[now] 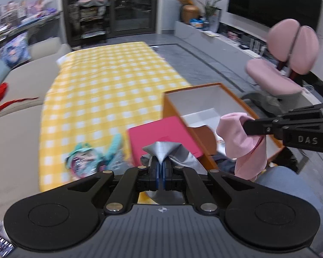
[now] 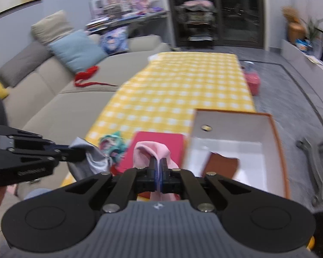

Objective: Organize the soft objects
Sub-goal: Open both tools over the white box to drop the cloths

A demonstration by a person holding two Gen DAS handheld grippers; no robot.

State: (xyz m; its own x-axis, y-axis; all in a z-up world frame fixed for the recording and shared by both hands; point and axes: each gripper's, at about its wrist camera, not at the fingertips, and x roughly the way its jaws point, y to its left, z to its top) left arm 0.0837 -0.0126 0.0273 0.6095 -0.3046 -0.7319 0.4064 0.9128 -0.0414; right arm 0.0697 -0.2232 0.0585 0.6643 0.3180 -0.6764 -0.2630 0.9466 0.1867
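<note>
My left gripper [image 1: 161, 161] is shut on a grey cloth [image 1: 161, 149], which hangs in folds above the near table edge; the same cloth [image 2: 90, 157] shows at the left of the right wrist view. My right gripper [image 2: 157, 161] is shut on a pink cloth [image 2: 149, 150]; that cloth [image 1: 240, 142] dangles beside the orange box [image 1: 232, 94] in the left wrist view. The open orange box [image 2: 278, 142] has a white inside and holds a brown flap [image 2: 222, 166]. A teal patterned cloth [image 1: 90, 154] lies on the yellow checked table [image 1: 105, 86] next to a red folded piece [image 1: 161, 133].
A beige sofa [image 2: 60, 94] runs along the table's left, with cushions and a red ribbon [image 2: 86, 76] on it. A pink chair [image 1: 284, 64] stands right of the box. A pink basket [image 2: 253, 81] sits on the floor by the table's far right edge.
</note>
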